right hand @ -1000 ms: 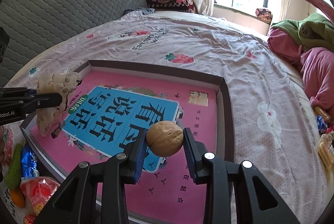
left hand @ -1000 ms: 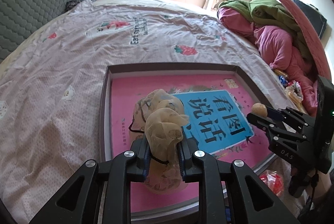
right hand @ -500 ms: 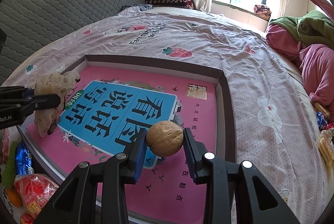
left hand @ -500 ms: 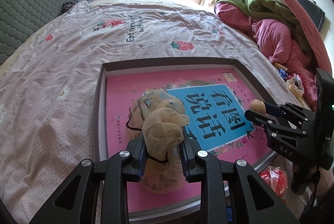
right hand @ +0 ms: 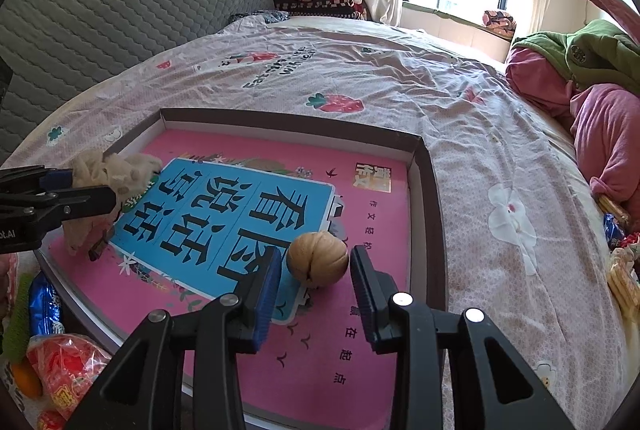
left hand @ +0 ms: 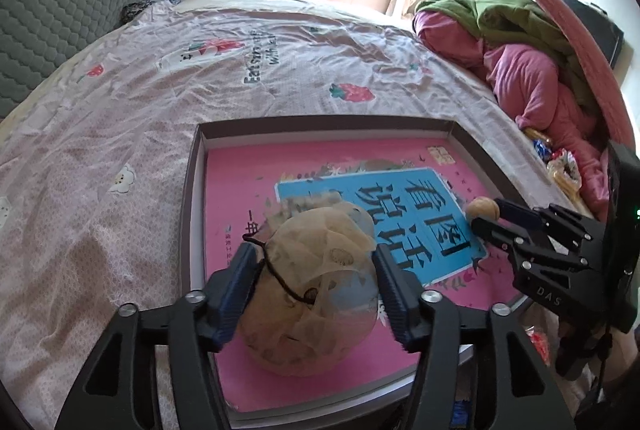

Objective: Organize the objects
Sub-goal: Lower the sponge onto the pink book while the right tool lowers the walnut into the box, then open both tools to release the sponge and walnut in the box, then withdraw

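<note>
Left wrist view: we see the left gripper (left hand: 314,284) with its jaws opening, pads drawn off the beige gauze drawstring pouch (left hand: 316,294) that sits between them on the pink book cover (left hand: 240,189).
Tray: the shallow brown-rimmed cardboard box (left hand: 192,181) lies on the pale strawberry-print bedsheet (left hand: 120,101).
Right wrist view: we see the right gripper (right hand: 314,280) opening too, a slim gap on each side of the round tan walnut (right hand: 318,258), which rests on the book.
</note>
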The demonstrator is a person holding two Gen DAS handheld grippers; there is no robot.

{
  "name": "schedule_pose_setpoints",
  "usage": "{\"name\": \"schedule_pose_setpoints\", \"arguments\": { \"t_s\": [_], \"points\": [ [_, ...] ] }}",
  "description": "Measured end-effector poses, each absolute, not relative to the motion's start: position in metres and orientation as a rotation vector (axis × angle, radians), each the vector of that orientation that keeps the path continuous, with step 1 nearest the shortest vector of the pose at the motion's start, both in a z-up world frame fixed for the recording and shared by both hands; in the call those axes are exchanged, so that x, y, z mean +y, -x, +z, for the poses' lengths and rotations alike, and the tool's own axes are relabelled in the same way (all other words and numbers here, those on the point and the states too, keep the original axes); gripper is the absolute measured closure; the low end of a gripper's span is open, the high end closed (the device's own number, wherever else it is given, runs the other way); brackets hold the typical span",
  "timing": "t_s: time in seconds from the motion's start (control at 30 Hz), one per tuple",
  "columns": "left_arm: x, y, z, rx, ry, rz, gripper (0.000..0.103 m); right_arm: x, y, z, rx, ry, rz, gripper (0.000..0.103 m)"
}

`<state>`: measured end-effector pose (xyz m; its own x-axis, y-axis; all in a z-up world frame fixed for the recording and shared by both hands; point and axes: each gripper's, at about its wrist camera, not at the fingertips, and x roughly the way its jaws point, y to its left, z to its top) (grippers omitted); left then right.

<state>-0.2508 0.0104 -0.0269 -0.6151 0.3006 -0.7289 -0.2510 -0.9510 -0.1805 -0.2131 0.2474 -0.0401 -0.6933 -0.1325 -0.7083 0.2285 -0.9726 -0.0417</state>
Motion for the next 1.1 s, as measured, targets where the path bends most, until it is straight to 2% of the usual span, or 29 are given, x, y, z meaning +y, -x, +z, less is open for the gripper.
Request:
{"name": "schedule_pose_setpoints", "arguments": {
  "t_s": [0.27, 0.63, 1.1],
  "points": [
    [0.011, 0.245, -0.016, -0.103, 1.114, 2.575, 0.032, 0.248, 0.211, -0.035, 0.173, -1.109, -2.719, 0.061],
    [0.015, 0.233, 0.004, -0.038, 1.051, 2.622, 0.030, 0.246, 0.206, -0.021, 0.184, -1.051, -2.738, 0.057],
    [0.009, 0.209, 0.032, -0.074, 0.996, 2.678, 0.027, 0.239, 0.187, 0.007, 0.172, -0.924, -2.747, 0.049]
  ]
}}
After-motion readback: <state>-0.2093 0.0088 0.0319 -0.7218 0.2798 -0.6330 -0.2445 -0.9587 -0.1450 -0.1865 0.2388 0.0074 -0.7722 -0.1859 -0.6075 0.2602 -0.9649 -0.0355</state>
